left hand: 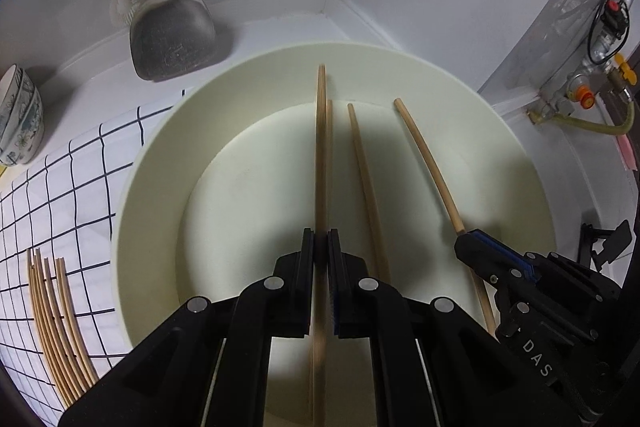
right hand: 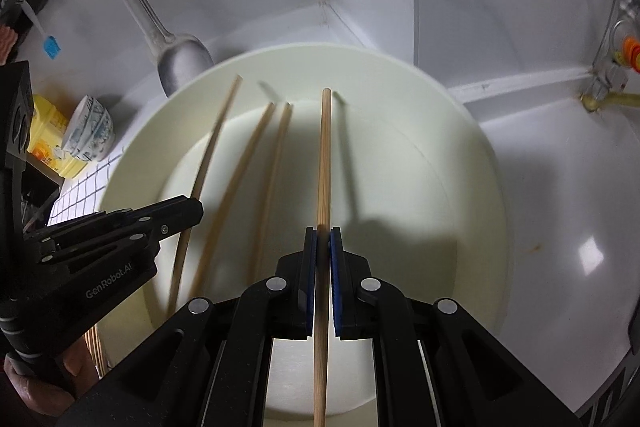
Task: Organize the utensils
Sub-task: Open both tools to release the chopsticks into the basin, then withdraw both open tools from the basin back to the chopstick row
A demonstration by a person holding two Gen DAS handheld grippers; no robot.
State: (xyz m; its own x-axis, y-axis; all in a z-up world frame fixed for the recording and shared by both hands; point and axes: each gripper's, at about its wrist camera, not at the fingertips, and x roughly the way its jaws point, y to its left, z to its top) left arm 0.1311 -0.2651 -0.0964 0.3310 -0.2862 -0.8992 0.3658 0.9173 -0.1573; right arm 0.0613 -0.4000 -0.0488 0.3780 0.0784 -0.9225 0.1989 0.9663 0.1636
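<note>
A large cream plate (left hand: 160, 187) holds wooden chopsticks. My left gripper (left hand: 321, 243) is shut on one chopstick (left hand: 321, 147) and holds it over the plate. Two more chopsticks (left hand: 364, 167) lie in the plate beside it. My right gripper (right hand: 323, 239) is shut on another chopstick (right hand: 325, 155); it shows at the right of the left wrist view (left hand: 468, 241). The left gripper (right hand: 192, 207) shows at the left of the right wrist view, with two loose chopsticks (right hand: 276, 155) lying in the plate (right hand: 460, 187).
A bundle of several chopsticks (left hand: 56, 323) lies on a checked cloth (left hand: 80, 187) left of the plate. Stacked patterned bowls (left hand: 18, 115) stand at far left. A spatula (left hand: 172, 39) and a ladle (right hand: 184, 63) hang by the wall. Gas fittings (left hand: 580, 91) sit at right.
</note>
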